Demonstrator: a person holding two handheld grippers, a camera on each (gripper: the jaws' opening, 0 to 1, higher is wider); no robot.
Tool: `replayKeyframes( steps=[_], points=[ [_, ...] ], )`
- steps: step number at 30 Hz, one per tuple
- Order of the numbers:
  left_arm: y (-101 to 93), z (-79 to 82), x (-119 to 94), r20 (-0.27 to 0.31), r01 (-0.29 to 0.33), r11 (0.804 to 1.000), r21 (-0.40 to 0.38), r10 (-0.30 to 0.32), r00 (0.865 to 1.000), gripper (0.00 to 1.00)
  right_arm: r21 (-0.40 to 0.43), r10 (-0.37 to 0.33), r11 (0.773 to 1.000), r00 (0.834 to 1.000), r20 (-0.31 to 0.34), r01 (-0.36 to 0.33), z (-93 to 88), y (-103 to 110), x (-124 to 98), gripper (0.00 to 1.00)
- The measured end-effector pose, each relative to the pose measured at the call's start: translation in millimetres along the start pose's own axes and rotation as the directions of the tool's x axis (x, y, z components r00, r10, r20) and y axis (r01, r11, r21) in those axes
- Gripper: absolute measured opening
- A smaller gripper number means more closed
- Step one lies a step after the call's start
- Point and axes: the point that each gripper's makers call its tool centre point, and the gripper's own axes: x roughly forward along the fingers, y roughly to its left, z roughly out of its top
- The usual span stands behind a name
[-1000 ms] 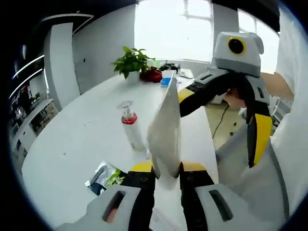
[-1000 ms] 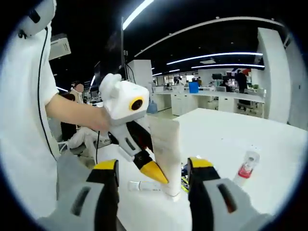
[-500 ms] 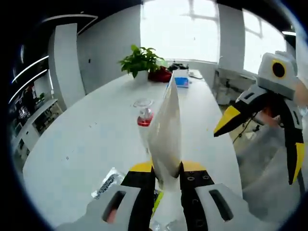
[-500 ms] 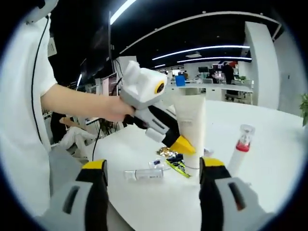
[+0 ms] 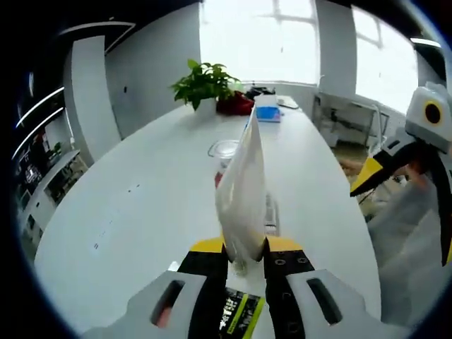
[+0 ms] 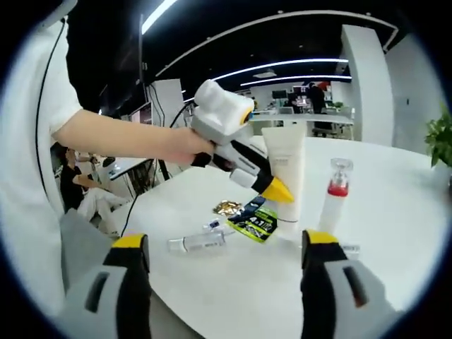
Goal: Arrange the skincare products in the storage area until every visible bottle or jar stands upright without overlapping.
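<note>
We are clamping the left tongs (image 5: 245, 248) on the white tube (image 5: 242, 187), holding it upright over the white surface (image 5: 141, 212), with wide bare room to its left. Our right tongs (image 6: 220, 244) are hanging with jaws wide apart, gripping nothing. Beyond them the tube is standing beside the red-collared pump bottle (image 6: 335, 194); a dark sachet (image 6: 253, 220) and a clear vial (image 6: 195, 242) are lying flat near the surface's front edge.
</note>
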Motion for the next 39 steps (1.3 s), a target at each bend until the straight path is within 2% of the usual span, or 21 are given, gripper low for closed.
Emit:
replayKeyframes(
  steps=[10, 23, 30, 39],
  points=[
    [11.0, -2.9, 24, -0.021, 0.014, 1.000, 0.012, -0.014, 1.000, 0.15, 0.049, -0.043, 0.998, 0.999, -0.005, 0.043, -10.6, -9, -6, 0.90],
    [15.6, -8.9, 40, -0.049, 0.022, 0.999, 0.026, -0.021, 0.999, 0.16, 0.073, -0.076, 0.994, 0.997, -0.023, 0.077, -19.6, -20, -12, 0.92],
    [21.8, -6.3, 43, -0.031, 0.023, 1.000, 0.017, -0.023, 0.999, 0.16, 0.075, -0.080, 0.994, 0.997, -0.025, 0.081, -20.7, -21, -12, 0.91],
    [22.6, -7.3, 43, -0.037, 0.030, 0.999, 0.028, -0.029, 0.999, 0.17, 0.077, -0.081, 0.994, 0.996, -0.029, 0.083, -21.6, -21, -11, 0.91]
  ],
)
